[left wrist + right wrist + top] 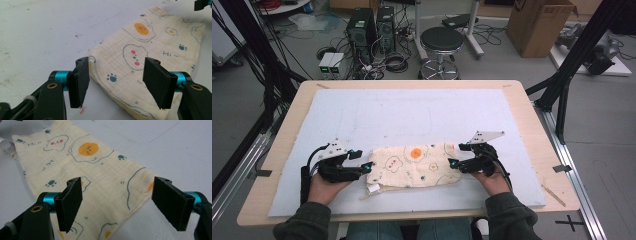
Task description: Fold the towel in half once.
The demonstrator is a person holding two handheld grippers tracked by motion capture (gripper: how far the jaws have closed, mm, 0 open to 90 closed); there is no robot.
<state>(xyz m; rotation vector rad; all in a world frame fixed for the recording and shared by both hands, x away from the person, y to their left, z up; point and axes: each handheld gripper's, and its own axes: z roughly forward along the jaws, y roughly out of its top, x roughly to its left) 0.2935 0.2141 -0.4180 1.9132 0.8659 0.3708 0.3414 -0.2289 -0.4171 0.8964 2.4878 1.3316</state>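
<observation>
Cloth (414, 167), cream with fried-egg and paw prints, lies folded flat on pale mat (402, 115) near front edge of table (532, 115). High view: left claw (362, 167) at cloth's left end, right claw (454, 164) at its right end, hand behind each.

Left gripper view: jaws spread wide, released, nothing pinched; cloth corner sits on mat between and beyond them.

Right gripper view: jaws likewise apart, released; cloth edge lies under gap, pads clear of fabric.
</observation>
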